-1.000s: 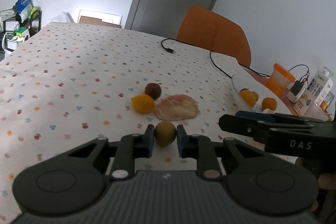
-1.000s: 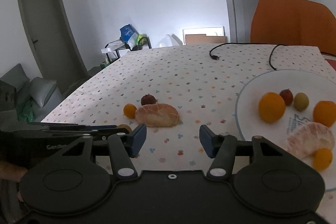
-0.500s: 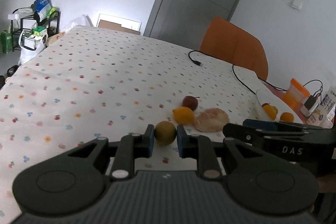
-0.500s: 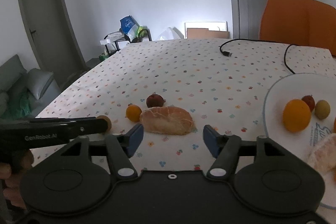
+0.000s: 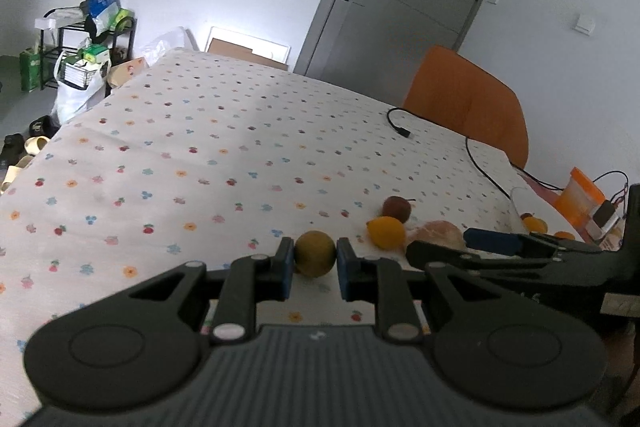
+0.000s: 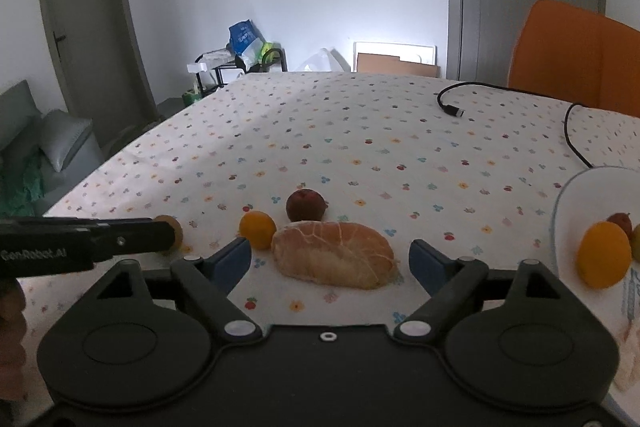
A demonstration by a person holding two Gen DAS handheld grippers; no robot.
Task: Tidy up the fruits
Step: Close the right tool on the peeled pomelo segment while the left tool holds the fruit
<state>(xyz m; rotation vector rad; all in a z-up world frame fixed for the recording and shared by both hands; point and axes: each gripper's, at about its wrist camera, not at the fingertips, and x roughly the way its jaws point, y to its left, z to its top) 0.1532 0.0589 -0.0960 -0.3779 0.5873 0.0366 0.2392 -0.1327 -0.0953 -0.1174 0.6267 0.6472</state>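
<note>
My left gripper point(image 5: 315, 259) is shut on a small olive-green fruit point(image 5: 315, 252), held just above the flowered tablecloth. To its right lie a small orange citrus point(image 5: 386, 232), a dark red fruit point(image 5: 396, 208) and a peeled pomelo piece point(image 5: 438, 231). My right gripper point(image 6: 330, 261) is open, with the peeled pomelo piece point(image 6: 334, 259) lying between its fingers. The orange citrus point(image 6: 257, 229) and the dark red fruit point(image 6: 305, 205) sit just beyond. A white plate point(image 6: 568, 195) at the right holds an orange point(image 6: 606, 253) and other fruit.
A black cable point(image 6: 520, 103) runs across the far right of the table. An orange chair point(image 6: 576, 55) stands behind it. An orange-lidded container point(image 5: 580, 195) and small boxes sit at the right table edge. The left gripper's body point(image 6: 80, 243) reaches in from the left in the right wrist view.
My left gripper has swung left with the green fruit still in it. My right gripper has moved forward and left, so the pomelo piece now lies between its open fingers.
</note>
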